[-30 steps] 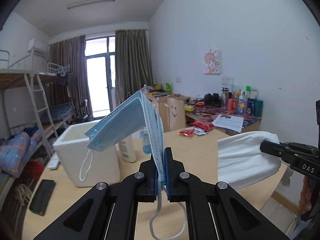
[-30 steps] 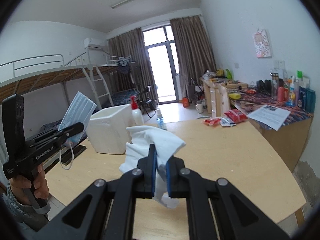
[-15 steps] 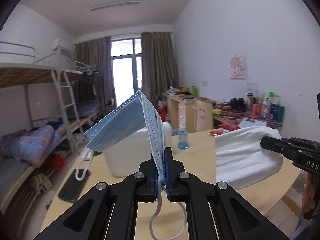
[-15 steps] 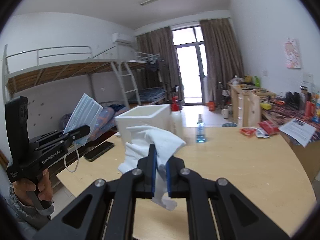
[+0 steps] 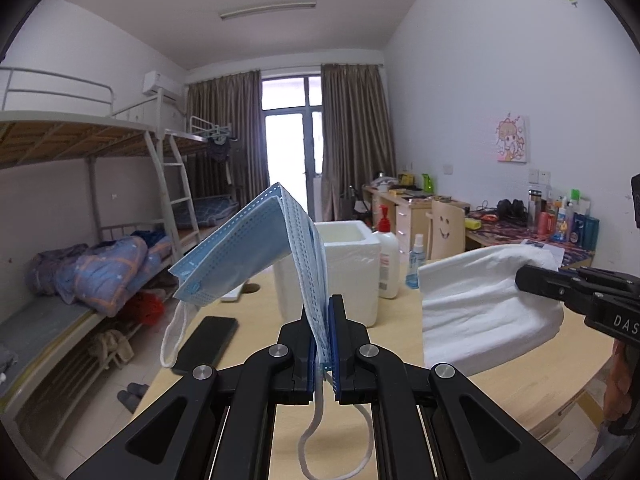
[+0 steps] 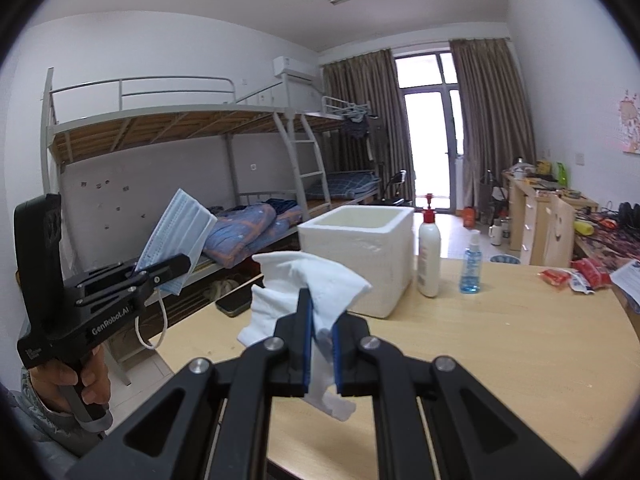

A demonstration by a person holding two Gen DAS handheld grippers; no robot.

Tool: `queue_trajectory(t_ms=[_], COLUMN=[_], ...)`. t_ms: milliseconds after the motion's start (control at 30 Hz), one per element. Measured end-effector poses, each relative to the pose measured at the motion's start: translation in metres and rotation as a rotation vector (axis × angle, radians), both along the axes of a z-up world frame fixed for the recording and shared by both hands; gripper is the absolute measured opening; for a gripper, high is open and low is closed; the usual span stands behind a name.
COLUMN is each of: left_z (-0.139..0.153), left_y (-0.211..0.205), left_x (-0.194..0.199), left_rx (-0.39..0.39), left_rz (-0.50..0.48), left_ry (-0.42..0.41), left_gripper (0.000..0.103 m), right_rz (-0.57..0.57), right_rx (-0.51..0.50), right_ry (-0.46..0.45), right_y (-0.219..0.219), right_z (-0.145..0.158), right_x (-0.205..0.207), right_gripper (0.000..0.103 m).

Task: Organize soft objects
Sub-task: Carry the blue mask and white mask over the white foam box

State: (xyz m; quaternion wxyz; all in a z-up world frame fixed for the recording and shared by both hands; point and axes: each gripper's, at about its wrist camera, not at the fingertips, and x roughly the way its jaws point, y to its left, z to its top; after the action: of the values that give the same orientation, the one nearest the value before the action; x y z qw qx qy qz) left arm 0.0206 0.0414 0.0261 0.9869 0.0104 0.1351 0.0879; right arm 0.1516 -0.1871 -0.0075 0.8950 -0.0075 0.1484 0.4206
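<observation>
My left gripper point(image 5: 322, 312) is shut on a blue face mask point(image 5: 256, 256), which folds up and over to the left with its white ear loop dangling. In the right wrist view that left gripper point(image 6: 178, 266) shows at the left, the face mask point(image 6: 180, 232) sticking up from it. My right gripper point(image 6: 320, 320) is shut on a white cloth point(image 6: 308, 280) that bunches above its jaws. From the left wrist view the white cloth point(image 5: 480, 304) hangs at the right from the right gripper point(image 5: 524, 278). A white foam box point(image 6: 360, 252) stands open-topped on the wooden table point(image 6: 500, 340) just beyond both grippers.
A white pump bottle point(image 6: 429, 256) and a blue spray bottle point(image 6: 471, 264) stand right of the foam box. A black phone point(image 5: 206, 342) lies at the table's left edge. Red snack packets point(image 6: 576, 276) sit far right. Bunk beds point(image 6: 180, 152) line the left wall. A hand point(image 6: 64, 380) holds the left gripper.
Both grippers have swung leftward across the room, so the foam box and bottles now sit nearer the middle of each view. Mask and cloth stay gripped as before.
</observation>
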Motion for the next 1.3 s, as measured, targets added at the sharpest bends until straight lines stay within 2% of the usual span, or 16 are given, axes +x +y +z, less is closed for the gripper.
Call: queue_trajectory(t_ms=[233,633,967,1300], left_z=[-0.007,-0.006,0.006,0.024], left_y=[0.015,0.017,0.025,0.042], left_x=[-0.007,0.010,0.031,0.056], left_rx=[-0.025,-0.042,-0.042,-0.036], left_rz=[0.016,0.005,0.003,0.021], left_ry=[0.004,0.026,0.023,0.003], left_gripper=[0.006,0.006,0.006,0.006], right_rz=[0.028,0.018,0.011,0.022], right_rx=[-0.021,-0.040,-0.051,-0.059], right_ry=[-0.005,0.002,0.006,-0.037], right_y=[0.019,0.026,0.035,0.053], right_z=[-0.002,0.004,0.015,0.036], right_x=[-0.004,0.008,0.026,0.041], right_gripper=[0.011,0.011,0.011,0.011])
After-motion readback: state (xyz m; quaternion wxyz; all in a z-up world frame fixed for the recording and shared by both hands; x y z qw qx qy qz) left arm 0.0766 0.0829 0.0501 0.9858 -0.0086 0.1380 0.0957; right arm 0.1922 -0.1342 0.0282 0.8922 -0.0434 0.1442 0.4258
